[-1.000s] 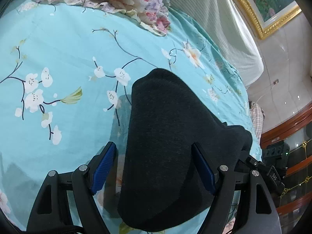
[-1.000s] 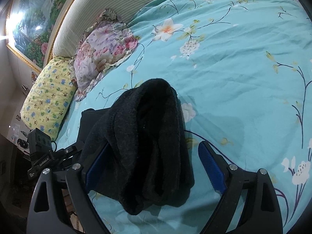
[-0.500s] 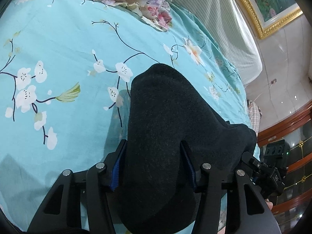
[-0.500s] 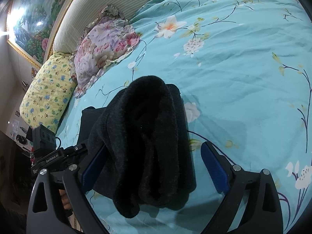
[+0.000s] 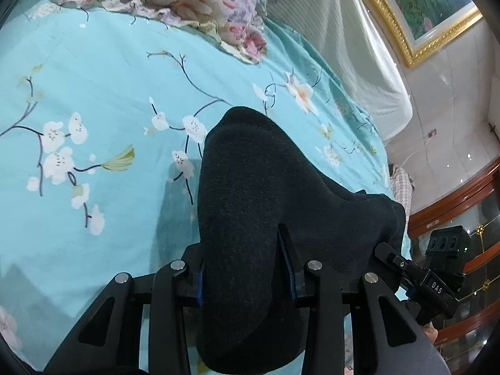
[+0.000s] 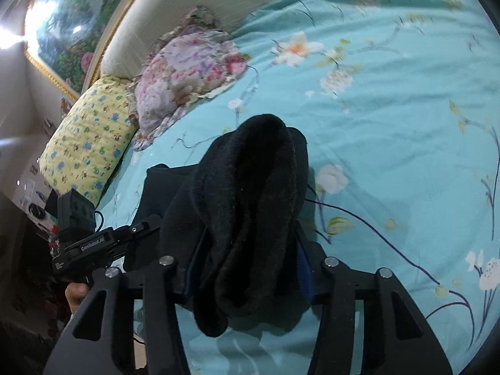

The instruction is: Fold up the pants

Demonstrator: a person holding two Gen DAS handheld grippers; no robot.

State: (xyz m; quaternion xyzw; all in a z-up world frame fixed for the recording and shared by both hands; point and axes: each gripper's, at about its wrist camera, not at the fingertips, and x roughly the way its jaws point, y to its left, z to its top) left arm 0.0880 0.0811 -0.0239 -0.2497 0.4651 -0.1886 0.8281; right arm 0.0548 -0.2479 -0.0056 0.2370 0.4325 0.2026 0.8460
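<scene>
Black pants (image 5: 256,172) lie bunched on the turquoise flowered bedsheet (image 5: 93,93). In the left wrist view my left gripper (image 5: 242,250) has a thick fold of them between its jaws, which are closing; both blue pads press into the cloth. In the right wrist view the pants (image 6: 259,168) show a fuzzy rolled end. My right gripper (image 6: 250,243) is also closing on that end, its pads touching the cloth on both sides. The two grippers hold opposite ends of the same bundle, close together near the bed's edge.
A pink floral pillow (image 6: 187,72) and a yellow patterned pillow (image 6: 87,137) lie at the padded headboard (image 5: 343,47). A gold-framed painting (image 5: 406,15) hangs above. A hand (image 6: 75,293) grips the left gripper's handle. Open sheet stretches beyond the pants.
Both grippers' jaws have closed from wide apart onto the black pants. The right gripper's end of the bundle has lifted slightly and that view has tilted a little.
</scene>
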